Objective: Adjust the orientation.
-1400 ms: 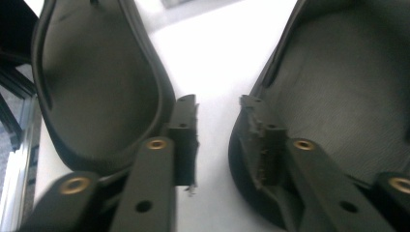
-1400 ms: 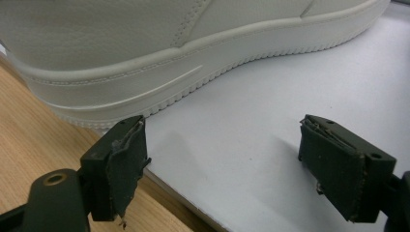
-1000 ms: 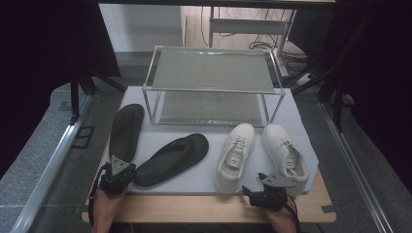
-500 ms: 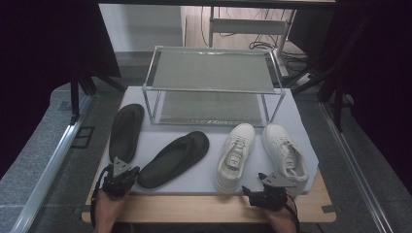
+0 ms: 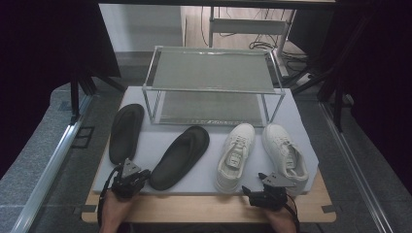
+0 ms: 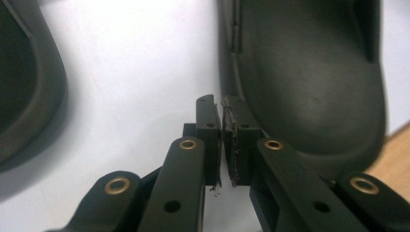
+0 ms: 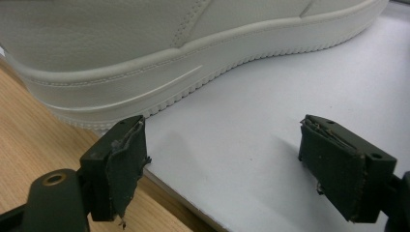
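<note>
Nearest the wire rack's [image 5: 212, 85] front, the left claw [image 5: 142, 175] has its jaws pressed together, empty, just beside the heel of the black slipper [image 5: 180, 157] on the grey mat [image 5: 211, 167]. The right claw [image 5: 253, 190] is spread, empty, near the white sneaker's [image 5: 285, 155] heel. The rack's shelves are bare.

place: lab recording station | evidence: dark curtains [image 5: 43, 43], aluminium rails [image 5: 46, 165], floor cables [image 5: 262, 46]
</note>
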The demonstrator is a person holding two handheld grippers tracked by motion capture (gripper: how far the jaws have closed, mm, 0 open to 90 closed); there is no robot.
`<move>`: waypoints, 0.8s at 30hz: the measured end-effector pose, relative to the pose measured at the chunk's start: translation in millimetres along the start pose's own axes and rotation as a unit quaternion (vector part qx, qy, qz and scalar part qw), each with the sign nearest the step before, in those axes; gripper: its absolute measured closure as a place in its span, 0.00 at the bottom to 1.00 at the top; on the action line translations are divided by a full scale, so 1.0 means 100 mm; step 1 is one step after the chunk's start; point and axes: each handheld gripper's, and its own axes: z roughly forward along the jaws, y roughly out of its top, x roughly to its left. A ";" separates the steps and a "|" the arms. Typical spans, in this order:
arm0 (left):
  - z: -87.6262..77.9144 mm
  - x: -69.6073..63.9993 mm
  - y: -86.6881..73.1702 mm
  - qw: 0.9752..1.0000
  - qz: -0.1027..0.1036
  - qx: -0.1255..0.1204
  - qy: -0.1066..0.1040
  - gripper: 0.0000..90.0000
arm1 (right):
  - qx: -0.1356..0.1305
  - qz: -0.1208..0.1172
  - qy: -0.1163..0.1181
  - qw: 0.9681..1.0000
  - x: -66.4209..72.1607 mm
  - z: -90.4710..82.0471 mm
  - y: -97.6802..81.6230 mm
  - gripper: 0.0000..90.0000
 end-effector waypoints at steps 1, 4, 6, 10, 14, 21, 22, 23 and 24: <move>0.03 0.02 0.02 1.000 0.001 0.001 -0.001 0.95 | 0.000 0.000 0.000 1.000 0.00 0.00 0.00 0.19; 0.10 0.04 0.07 1.000 0.003 0.005 -0.003 0.96 | 0.000 0.000 0.000 1.000 0.00 0.00 0.00 0.19; 0.15 0.05 0.12 1.000 0.003 0.007 -0.008 0.98 | 0.000 0.000 0.000 1.000 0.00 0.00 0.00 0.19; 0.19 -0.05 0.19 0.999 0.006 0.006 -0.034 1.00 | 0.000 0.000 0.000 1.000 0.00 0.00 0.00 0.19; 0.23 -0.15 0.22 0.999 0.014 0.007 -0.046 1.00 | 0.000 0.000 0.000 1.000 0.00 0.00 0.00 0.19; 0.30 -0.19 0.30 0.999 0.018 0.007 -0.049 0.99 | 0.000 0.000 0.000 1.000 0.00 0.00 0.00 0.19; 0.33 -0.18 0.33 0.999 0.017 0.006 -0.049 0.99 | 0.000 0.000 0.000 1.000 0.00 0.00 0.00 0.19; 0.34 -0.17 0.35 0.999 0.016 0.005 -0.048 0.99 | 0.000 0.000 0.000 1.000 0.00 0.00 0.00 0.19; 0.37 -0.16 0.38 0.999 0.015 0.005 -0.047 0.99 | 0.000 0.000 0.000 1.000 0.00 0.00 0.00 0.19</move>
